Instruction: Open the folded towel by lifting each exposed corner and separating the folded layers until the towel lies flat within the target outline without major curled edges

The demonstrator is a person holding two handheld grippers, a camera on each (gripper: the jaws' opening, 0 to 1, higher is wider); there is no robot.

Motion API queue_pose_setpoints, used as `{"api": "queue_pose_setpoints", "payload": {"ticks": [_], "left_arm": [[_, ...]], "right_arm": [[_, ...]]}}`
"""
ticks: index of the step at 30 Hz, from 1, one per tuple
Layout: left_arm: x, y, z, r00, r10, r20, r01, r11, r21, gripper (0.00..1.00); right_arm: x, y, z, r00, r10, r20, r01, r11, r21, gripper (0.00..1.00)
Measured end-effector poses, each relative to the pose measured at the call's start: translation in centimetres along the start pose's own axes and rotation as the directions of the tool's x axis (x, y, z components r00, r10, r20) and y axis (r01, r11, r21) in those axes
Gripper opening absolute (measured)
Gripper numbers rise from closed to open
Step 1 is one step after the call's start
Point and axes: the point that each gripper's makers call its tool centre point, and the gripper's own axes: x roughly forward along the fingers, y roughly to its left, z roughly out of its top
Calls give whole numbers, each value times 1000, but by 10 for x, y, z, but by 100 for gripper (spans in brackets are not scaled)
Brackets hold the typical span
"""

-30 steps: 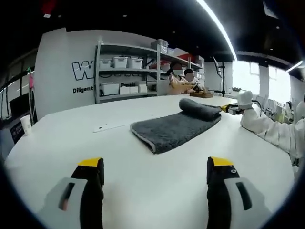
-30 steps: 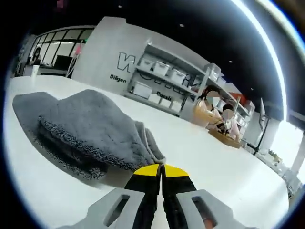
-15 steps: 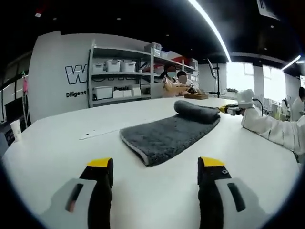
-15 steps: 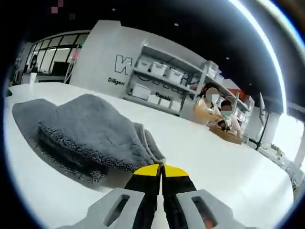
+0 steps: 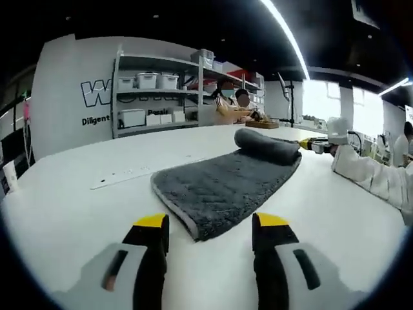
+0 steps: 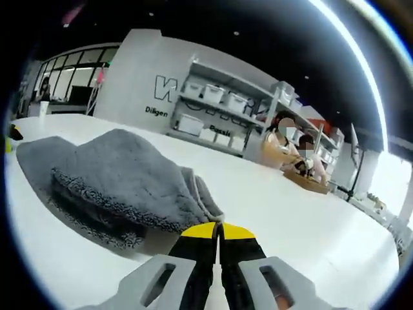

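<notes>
- On the white table (image 5: 58,206), a grey towel (image 5: 219,184) is seen partly unfolded, its far end rolled over.
- The right gripper (image 6: 219,230) is clenched on that rolled edge.
- The left gripper (image 5: 210,226) is held released near the front corner; flattening remains.

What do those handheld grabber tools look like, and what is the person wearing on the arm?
Each gripper has two black jaws with yellow tips on light grey bodies: the left gripper and the right gripper. The person's sleeve and glove are white.
</notes>
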Motion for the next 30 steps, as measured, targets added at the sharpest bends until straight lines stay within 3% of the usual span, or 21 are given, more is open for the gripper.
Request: {"api": "queue_pose_setpoints", "payload": {"ticks": [2, 6, 9, 12, 17, 23, 30], "left_arm": [[0, 1, -1, 1000, 3, -11, -3, 1000, 17, 44], [3, 0, -2, 1000, -20, -9, 19, 998, -54, 37], [5, 5, -7, 999, -1, -35, 0, 1000, -30, 33], [6, 0, -6, 999, -43, -20, 42, 996, -75, 27], [10, 8, -9, 999, 3, -53, -5, 1000, -29, 16], [10, 4, -8, 999, 3, -47, -4, 1000, -20, 7], [8, 6, -10, 997, 29, -69, -31, 999, -27, 3]], "right_arm": [[0, -1, 0, 1000, -1, 2, 1, 1000, 6, 0], [0, 0, 0, 1000, 0, -1, 0, 1000, 7, 0], [-1, 0, 0, 1000, 0, -1, 0, 1000, 11, 0], [-1, 0, 0, 1000, -1, -2, 1, 1000, 12, 0], [0, 0, 0, 1000, -1, -3, 1, 1000, 8, 0], [-1, -1, 0, 1000, -3, -1, 3, 1000, 7, 0], [-1, -1, 2, 1000, -8, 5, 8, 1000, -7, 0]]}}
